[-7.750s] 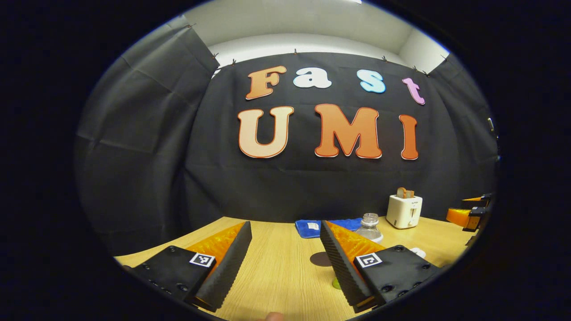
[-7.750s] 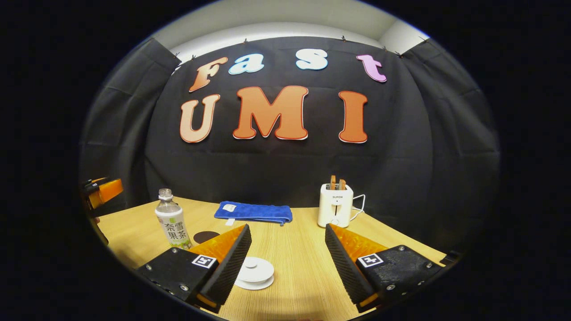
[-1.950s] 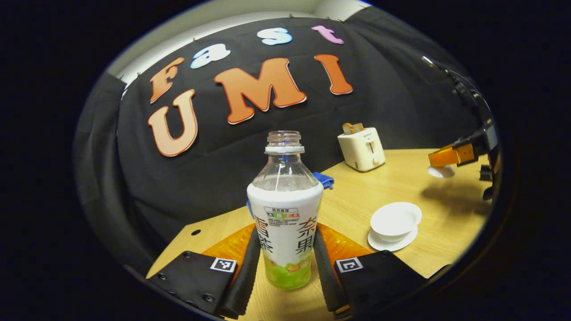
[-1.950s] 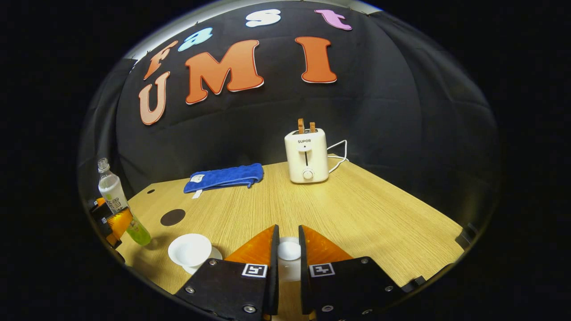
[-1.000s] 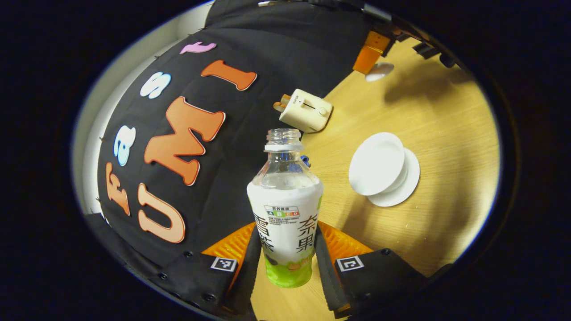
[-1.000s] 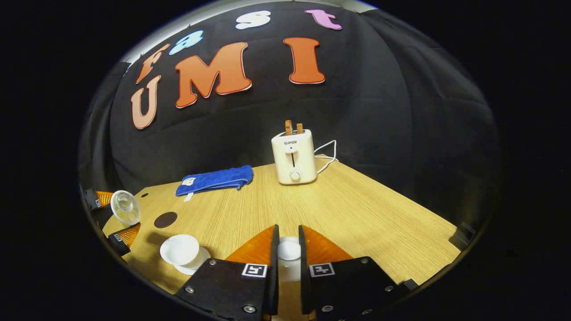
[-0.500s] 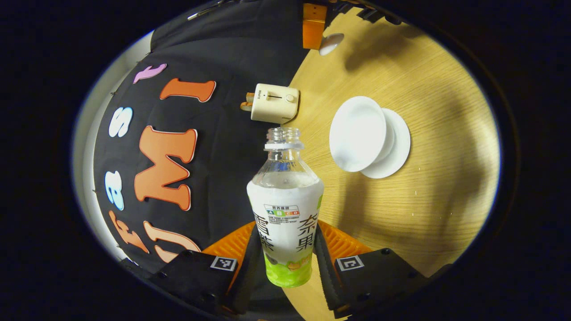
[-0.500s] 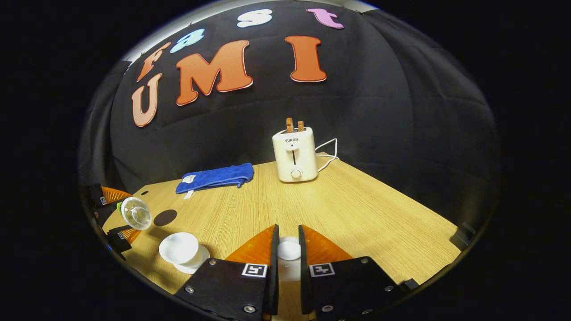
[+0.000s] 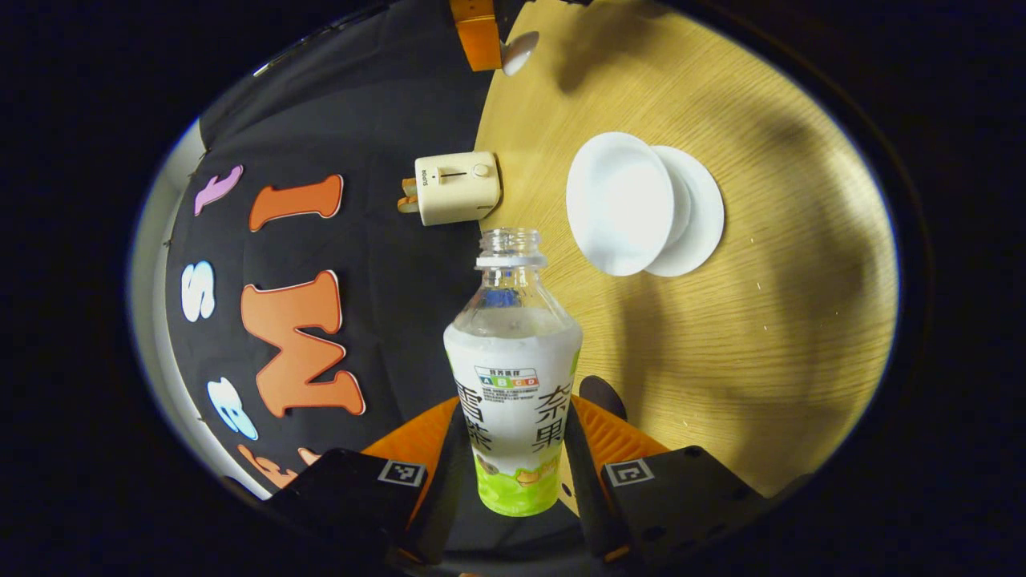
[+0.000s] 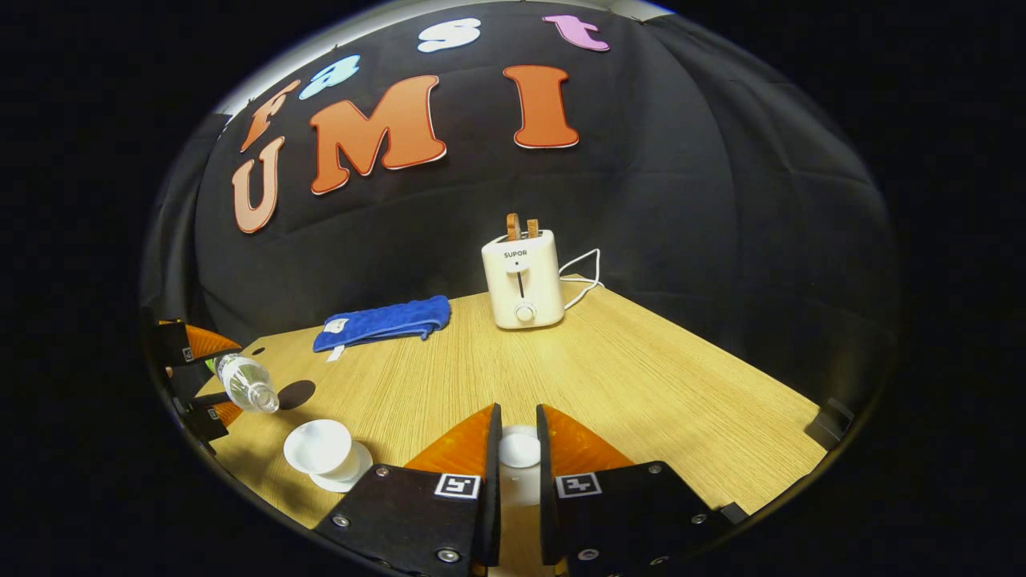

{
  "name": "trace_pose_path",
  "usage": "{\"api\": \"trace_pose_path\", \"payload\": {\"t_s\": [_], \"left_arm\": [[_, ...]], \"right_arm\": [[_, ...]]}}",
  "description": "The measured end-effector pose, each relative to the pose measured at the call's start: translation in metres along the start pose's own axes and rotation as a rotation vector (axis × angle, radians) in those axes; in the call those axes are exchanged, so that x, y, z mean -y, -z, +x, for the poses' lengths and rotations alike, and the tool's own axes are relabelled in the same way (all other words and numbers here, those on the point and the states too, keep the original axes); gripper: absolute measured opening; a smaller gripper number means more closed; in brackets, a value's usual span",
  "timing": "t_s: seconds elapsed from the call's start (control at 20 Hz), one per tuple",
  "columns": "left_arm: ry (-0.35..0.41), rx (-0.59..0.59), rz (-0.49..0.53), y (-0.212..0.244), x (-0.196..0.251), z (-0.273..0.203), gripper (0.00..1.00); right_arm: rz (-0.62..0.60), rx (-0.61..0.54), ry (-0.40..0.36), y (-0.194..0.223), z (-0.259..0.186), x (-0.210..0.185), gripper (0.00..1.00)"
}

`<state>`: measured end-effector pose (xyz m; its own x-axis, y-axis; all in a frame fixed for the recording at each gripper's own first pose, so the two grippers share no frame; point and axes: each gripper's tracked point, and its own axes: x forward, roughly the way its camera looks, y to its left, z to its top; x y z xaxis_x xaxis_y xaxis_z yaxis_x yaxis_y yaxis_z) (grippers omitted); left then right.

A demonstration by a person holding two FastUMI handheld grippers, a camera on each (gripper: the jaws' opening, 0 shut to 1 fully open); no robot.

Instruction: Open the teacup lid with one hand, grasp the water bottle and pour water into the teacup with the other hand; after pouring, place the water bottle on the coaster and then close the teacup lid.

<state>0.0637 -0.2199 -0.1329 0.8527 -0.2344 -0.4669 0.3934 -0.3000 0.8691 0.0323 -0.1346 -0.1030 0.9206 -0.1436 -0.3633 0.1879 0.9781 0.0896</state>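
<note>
My left gripper is shut on the water bottle, an uncapped clear bottle with a white and green label. The bottle lies tipped over on its side. In the right gripper view the bottle hangs just above and left of the open white teacup, its mouth pointing at the cup. The teacup stands on a white saucer. My right gripper is shut on the small white lid, held above the table to the cup's right. A dark round coaster lies behind the cup.
A cream toaster with a white cord stands at the back of the wooden table. A folded blue towel lies at the back left. The table's right edge and near corner are close to my right gripper.
The left gripper has rolled the bottle further over, from a slant to nearly level, and its mouth has dropped towards the teacup. The right gripper keeps the lid in about the same place.
</note>
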Motion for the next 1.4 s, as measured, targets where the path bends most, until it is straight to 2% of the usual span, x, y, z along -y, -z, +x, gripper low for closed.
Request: {"api": "trace_pose_path", "payload": {"t_s": [0.05,0.1,0.4,0.75,1.1,1.4], "left_arm": [[0.005,0.003,0.017,-0.001,-0.001,0.0,0.65],[0.009,0.001,0.031,0.0,-0.002,0.0,0.65],[0.019,-0.008,0.123,0.001,-0.007,0.0,0.65],[-0.003,0.001,0.246,-0.009,-0.015,-0.007,0.65],[-0.024,0.02,0.32,-0.019,-0.024,-0.006,0.67],[-0.005,0.01,0.367,-0.019,-0.024,-0.005,0.67]], "right_arm": [[0.0,-0.001,0.001,0.0,0.0,0.0,0.16],[0.001,-0.002,0.0,0.001,-0.001,0.0,0.2],[-0.007,-0.006,-0.009,0.002,0.0,-0.004,0.2],[-0.009,-0.007,-0.013,0.002,-0.001,-0.004,0.2],[-0.001,-0.005,-0.008,0.0,-0.002,0.001,0.2],[-0.003,-0.011,-0.014,0.002,-0.002,0.0,0.2]]}}
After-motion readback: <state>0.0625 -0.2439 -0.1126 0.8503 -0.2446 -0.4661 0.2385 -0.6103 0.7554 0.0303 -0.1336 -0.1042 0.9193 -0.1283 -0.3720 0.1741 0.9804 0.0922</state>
